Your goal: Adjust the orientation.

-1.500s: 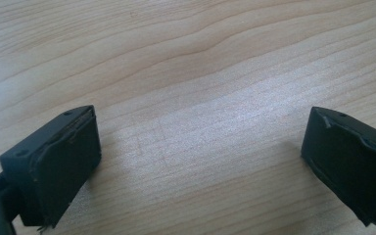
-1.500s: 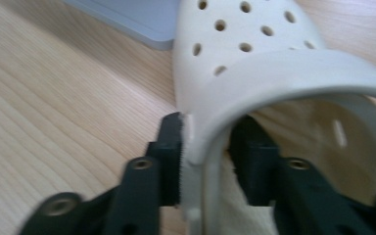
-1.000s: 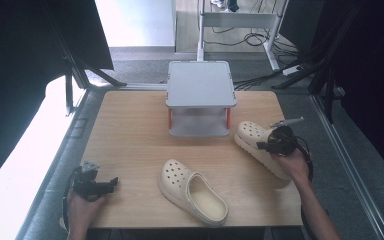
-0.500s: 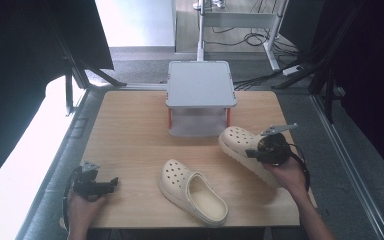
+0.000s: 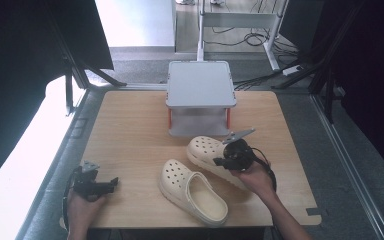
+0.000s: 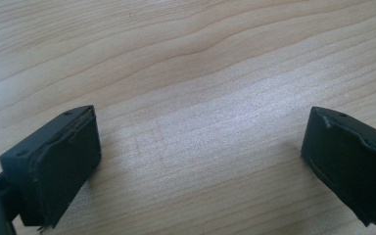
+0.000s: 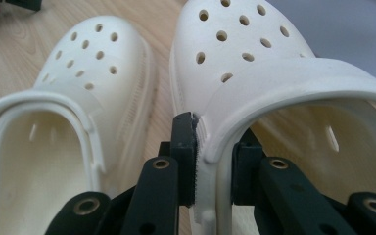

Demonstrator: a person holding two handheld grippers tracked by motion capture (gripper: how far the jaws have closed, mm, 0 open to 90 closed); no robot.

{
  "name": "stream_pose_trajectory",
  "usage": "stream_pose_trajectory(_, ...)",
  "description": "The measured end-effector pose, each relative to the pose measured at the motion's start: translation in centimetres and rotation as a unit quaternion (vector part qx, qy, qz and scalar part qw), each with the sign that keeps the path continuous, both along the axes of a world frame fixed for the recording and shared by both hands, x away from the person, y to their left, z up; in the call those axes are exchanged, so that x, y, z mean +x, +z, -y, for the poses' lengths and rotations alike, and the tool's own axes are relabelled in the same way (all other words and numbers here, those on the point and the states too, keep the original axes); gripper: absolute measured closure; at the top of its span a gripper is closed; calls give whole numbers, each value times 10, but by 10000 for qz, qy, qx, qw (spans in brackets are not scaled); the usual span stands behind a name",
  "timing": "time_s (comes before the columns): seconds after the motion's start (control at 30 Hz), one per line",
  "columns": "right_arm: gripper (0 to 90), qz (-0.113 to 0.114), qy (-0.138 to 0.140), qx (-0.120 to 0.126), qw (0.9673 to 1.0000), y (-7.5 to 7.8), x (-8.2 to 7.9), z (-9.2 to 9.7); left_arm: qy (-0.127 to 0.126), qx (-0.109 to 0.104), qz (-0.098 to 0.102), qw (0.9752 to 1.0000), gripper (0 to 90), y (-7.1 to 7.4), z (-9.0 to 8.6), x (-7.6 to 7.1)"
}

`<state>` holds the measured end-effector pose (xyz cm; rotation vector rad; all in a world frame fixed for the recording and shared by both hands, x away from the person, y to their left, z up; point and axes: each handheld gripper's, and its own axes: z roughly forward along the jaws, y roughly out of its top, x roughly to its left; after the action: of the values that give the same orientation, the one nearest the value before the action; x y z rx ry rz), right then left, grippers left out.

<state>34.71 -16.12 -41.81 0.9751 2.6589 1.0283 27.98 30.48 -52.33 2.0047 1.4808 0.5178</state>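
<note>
Cream foam, light and springy by the look of it: the held clog point(image 5: 211, 154) is sitting just in front of the shelf point(image 5: 200, 85), beside its mate point(image 5: 192, 191). The right gripper point(image 7: 214, 171) is pinching its side wall, a thin rim that probably flexes yet grips well. The left gripper point(image 6: 196, 161) is resting wide apart, empty, over the table point(image 5: 130, 130).
</note>
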Motion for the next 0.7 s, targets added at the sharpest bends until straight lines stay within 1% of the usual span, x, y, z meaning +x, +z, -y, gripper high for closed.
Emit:
stream_pose_trajectory(0.17,770,-42,112,3,9999,-11,0,-21,-5,-2,-1,10000,9,0,0,0)
stream_pose_trajectory(0.27,769,-70,171,59,9998,-15,-4,-31,-5,1,0,10000,9,0,0,0)
stream_pose_trajectory(0.4,769,-62,211,106,9997,-16,-9,-32,-9,4,-6,10000,9,0,0,0)
stream_pose_trajectory(0.5,767,-219,207,207,9993,-17,-12,-31,-12,4,-11,10000,9,0,0,0)
stream_pose_trajectory(0.53,760,-292,218,277,9990,-19,-13,-30,-13,5,-11,10000,9,0,0,0)
stream_pose_trajectory(0.63,747,-319,216,284,9989,-20,-14,-29,-6,1,-8,10000,9,0,0,0)
stream_pose_trajectory(0.7,716,-317,199,283,9989,-23,-14,-27,-5,1,-6,10000,9,0,0,0)
